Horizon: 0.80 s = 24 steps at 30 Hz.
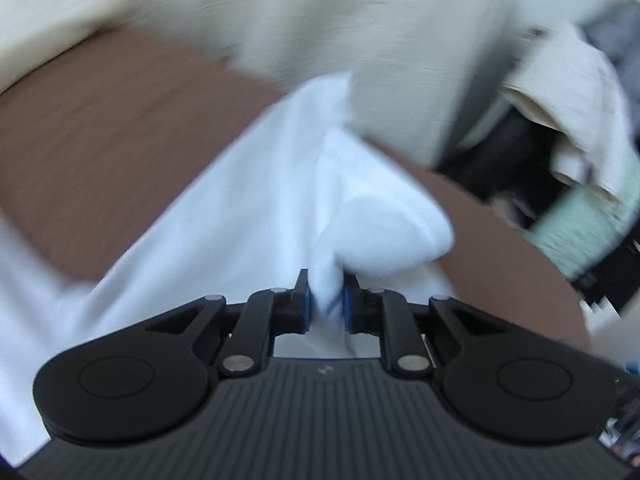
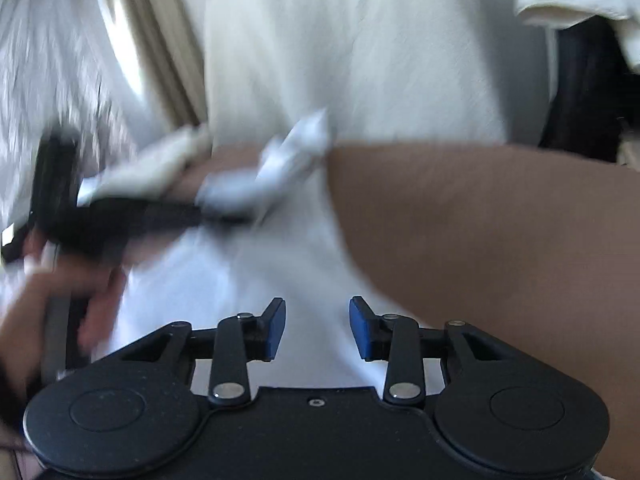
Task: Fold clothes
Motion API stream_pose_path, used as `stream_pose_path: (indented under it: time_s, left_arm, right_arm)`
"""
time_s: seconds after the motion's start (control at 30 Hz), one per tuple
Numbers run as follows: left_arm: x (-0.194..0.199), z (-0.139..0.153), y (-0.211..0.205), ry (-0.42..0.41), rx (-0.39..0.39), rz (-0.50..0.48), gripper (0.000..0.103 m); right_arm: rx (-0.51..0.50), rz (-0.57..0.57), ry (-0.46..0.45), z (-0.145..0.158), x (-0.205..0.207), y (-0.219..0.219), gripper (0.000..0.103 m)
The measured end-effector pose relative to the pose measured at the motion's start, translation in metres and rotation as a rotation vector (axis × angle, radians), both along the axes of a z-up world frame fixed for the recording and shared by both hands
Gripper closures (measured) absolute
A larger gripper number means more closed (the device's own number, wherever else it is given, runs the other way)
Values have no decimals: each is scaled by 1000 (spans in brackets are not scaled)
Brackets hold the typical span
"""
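A white garment (image 1: 248,184) lies across a brown surface (image 1: 100,128). My left gripper (image 1: 326,296) is shut on a bunched fold of this white cloth, which bulges just past the blue pads. In the right wrist view the same garment (image 2: 280,272) runs under my right gripper (image 2: 317,328), which is open with nothing between its blue pads. The left gripper (image 2: 224,208) shows there at the left, blurred, held by a hand (image 2: 48,312), with cloth pinched at its tip.
A cream-coloured cloth (image 1: 340,20) hangs or piles behind the brown surface, also in the right wrist view (image 2: 360,60). At the right are crumpled pale cloth (image 1: 568,92), a mint-green item (image 1: 588,224) and a dark gap (image 1: 504,152). Both views are motion-blurred.
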<state>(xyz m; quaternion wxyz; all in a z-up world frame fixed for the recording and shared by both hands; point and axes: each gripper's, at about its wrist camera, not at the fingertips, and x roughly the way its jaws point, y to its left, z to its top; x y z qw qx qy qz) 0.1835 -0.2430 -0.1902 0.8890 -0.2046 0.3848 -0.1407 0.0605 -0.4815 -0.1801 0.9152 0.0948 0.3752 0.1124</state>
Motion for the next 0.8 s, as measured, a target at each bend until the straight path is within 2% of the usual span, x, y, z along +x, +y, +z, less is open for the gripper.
stream_pose_path:
  time_s: [0.03,0.07,0.1,0.17,0.2,0.3,0.33,0.37,0.43,0.53,0.63,0.7,0.8]
  left_arm:
    - [-9,-3,9,6,1,65,76]
    - [-18,-7,18,12,3,131,70]
    - [-24,-10,27,-2,-4,171,70]
    - [-31,-8,35,-22,26,186,70]
    - [-32,-6,35,-24,57,173,70]
    - [-33,7,30,-47,111,118,70]
    - [-34,13,28,-57,120,108,70]
    - [-34,19,28,-78,128,98,65]
    - [-36,32,25,-132,153,69,55]
    - [-26,48,4,-156,177,-6,53]
    - [-13,49,-21,-112,131,-114,52]
    - [-1,45,-44,-47,127,-189,47]
    - [16,27,-81,46,165,-256,46]
  right_arm:
    - [-1,-28,-11,2,-2,-4,41]
    - [-2,-56,-22,5,-4,-8,40]
    - [-3,-85,-33,7,-6,-11,40]
    - [-6,-141,-55,12,-10,-19,39]
    - [-7,-169,-65,15,-12,-23,39]
    - [33,-216,45,-4,-6,-36,41]
    - [63,-216,68,-8,-9,-37,54]
    - [105,-196,73,-8,-11,-37,61]
    - [139,-128,89,-4,-14,-29,61]
    - [116,3,124,-2,-16,-10,61]
    - [73,92,156,-4,-16,6,61]
    - [55,112,143,1,-22,9,61]
    - [54,127,109,3,-22,8,61]
